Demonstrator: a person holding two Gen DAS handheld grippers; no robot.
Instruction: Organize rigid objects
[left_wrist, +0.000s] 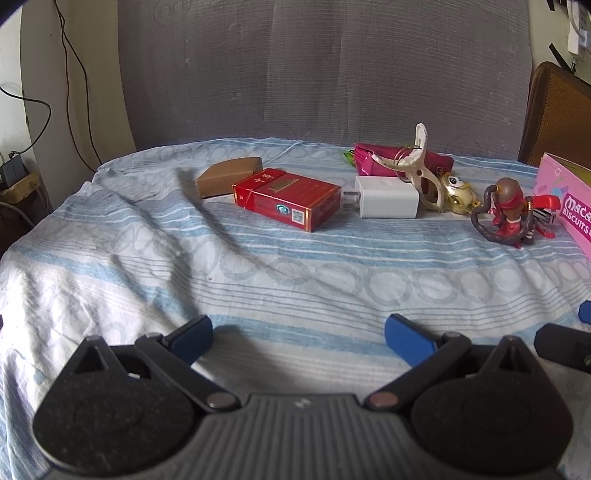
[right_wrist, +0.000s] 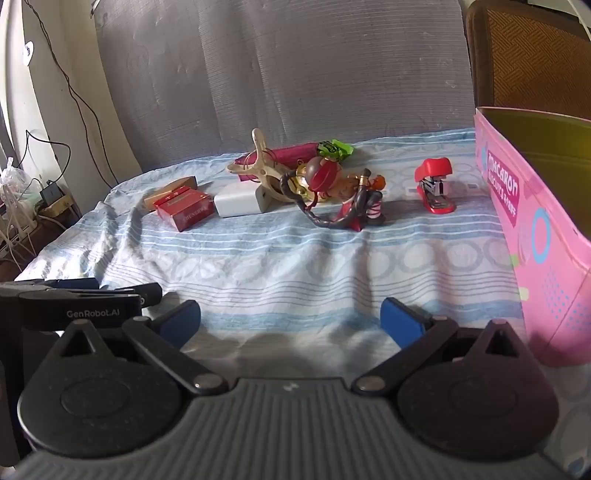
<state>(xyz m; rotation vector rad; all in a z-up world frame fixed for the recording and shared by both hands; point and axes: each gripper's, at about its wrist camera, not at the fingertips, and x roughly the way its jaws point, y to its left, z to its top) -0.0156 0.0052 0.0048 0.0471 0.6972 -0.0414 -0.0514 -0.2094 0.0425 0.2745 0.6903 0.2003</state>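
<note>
L gripper (left_wrist: 298, 338) & R gripper (right_wrist: 291, 321) both spread wide, nothing held, above striped sheet (left_wrist: 258, 273); red pack (left_wrist: 286, 199), charger (left_wrist: 388, 196), figurine (right_wrist: 340, 195), stapler (right_wrist: 435, 186) near pink box (right_wrist: 535, 236)

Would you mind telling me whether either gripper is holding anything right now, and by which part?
Nothing is held: the left gripper and right gripper both stand open and empty.

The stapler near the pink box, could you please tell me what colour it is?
The stapler is red with a silver metal core, clearest in the right wrist view.
</note>
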